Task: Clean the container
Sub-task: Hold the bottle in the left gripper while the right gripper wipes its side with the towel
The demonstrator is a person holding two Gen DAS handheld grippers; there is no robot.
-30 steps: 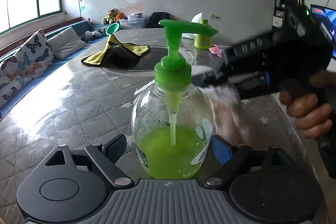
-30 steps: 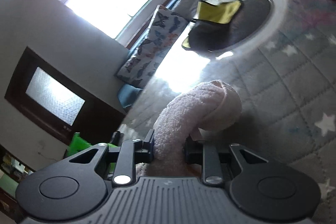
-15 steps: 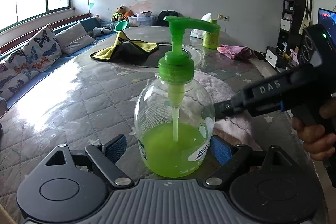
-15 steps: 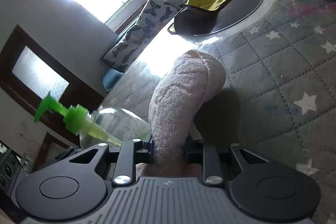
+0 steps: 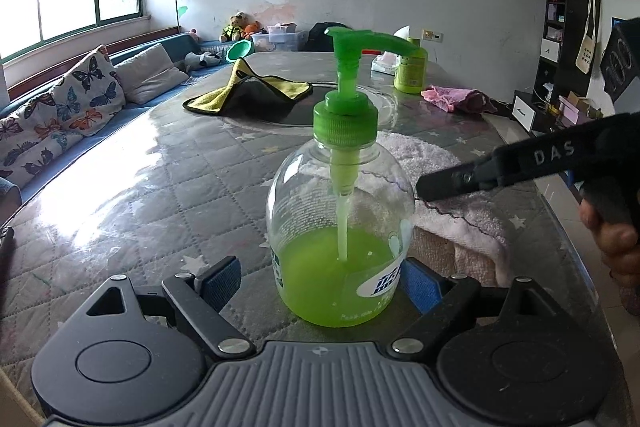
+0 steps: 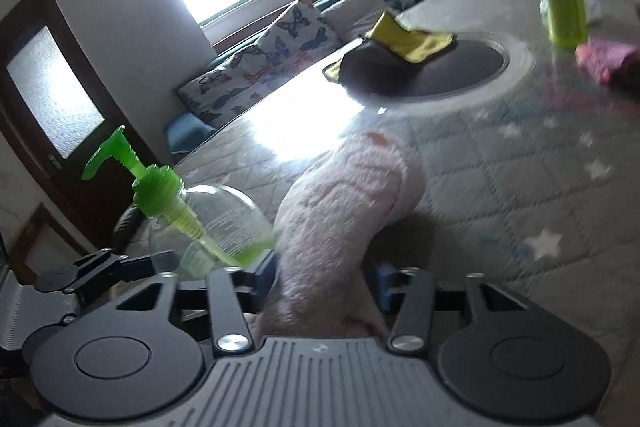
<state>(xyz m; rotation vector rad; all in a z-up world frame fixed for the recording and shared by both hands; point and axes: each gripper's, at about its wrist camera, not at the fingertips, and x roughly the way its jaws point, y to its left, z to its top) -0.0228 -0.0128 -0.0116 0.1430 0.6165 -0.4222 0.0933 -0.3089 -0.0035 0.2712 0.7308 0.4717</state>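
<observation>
A clear pump bottle (image 5: pixel 340 227) with a green pump and green soap stands on the quilted table (image 5: pixel 160 195). My left gripper (image 5: pixel 320 279) is shut on its lower body. In the right wrist view the bottle (image 6: pixel 216 219) sits to the left. A pale pink towel (image 5: pixel 424 155) lies on the table behind and to the right of the bottle. My right gripper (image 6: pixel 324 283) has its jaws opening. The towel (image 6: pixel 352 187) still runs between the blue pads, which no longer squeeze it. One of its black fingers (image 5: pixel 480 175) hovers over the towel.
A yellow and black cloth (image 5: pixel 248 95) lies on the table's dark round inset. A green bottle (image 5: pixel 410 71) and a pink rag (image 5: pixel 452 95) sit at the far right. A person's hand (image 5: pixel 616 239) is at the right edge, and a sofa with cushions (image 5: pixel 80 99) runs along the left.
The right gripper has rolled and drawn back to the right, away from the bottle. Its jaws have spread from a tight pinch on the towel. The left gripper and bottle have stayed put.
</observation>
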